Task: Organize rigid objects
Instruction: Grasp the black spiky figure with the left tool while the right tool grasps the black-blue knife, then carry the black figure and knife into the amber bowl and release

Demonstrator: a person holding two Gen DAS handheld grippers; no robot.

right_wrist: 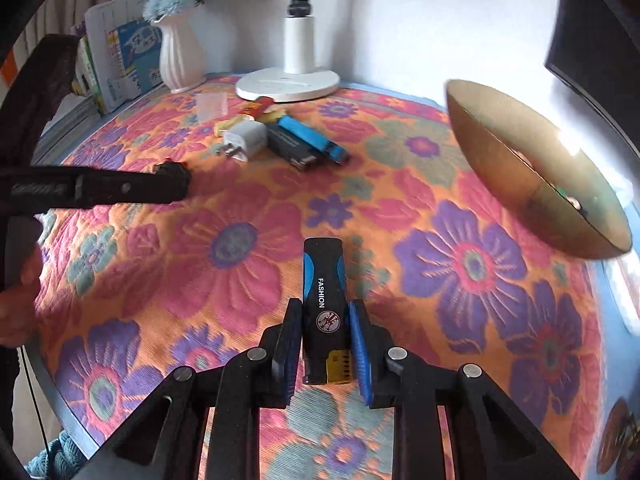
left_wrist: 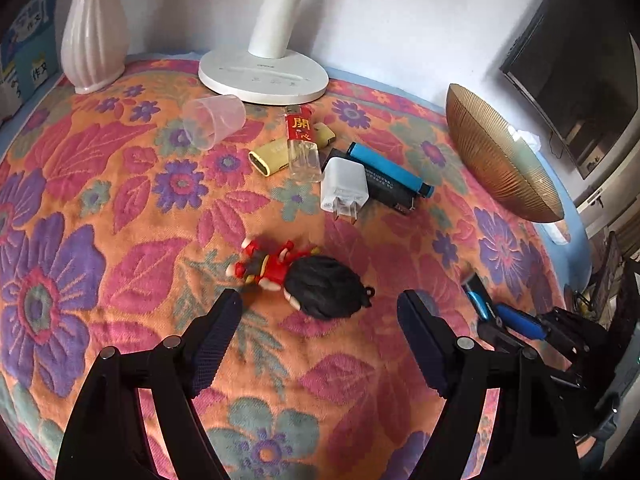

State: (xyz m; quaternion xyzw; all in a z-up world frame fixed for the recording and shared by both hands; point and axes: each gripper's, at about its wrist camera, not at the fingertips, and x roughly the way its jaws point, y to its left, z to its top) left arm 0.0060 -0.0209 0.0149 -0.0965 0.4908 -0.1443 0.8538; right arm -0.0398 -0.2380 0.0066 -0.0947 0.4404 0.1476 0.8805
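Clamped between my right gripper [right_wrist: 325, 344], one black-and-blue plastic lighter marked FASHION [right_wrist: 325, 312]: long axis running straight away from me, gold metal head toward me, over the flowered orange woven cloth [right_wrist: 240, 248]. One toy figurine, red-clothed with black hair [left_wrist: 308, 276]: lying flat, head nearest, just ahead of my left gripper [left_wrist: 320, 312], whose fingers stand wide apart, holding nothing. One white plug adapter [left_wrist: 344, 186], one blue stick lighter [left_wrist: 390, 170], one clear plastic cup [left_wrist: 214, 120] on its side, one gold ribbed bowl [left_wrist: 496, 156].
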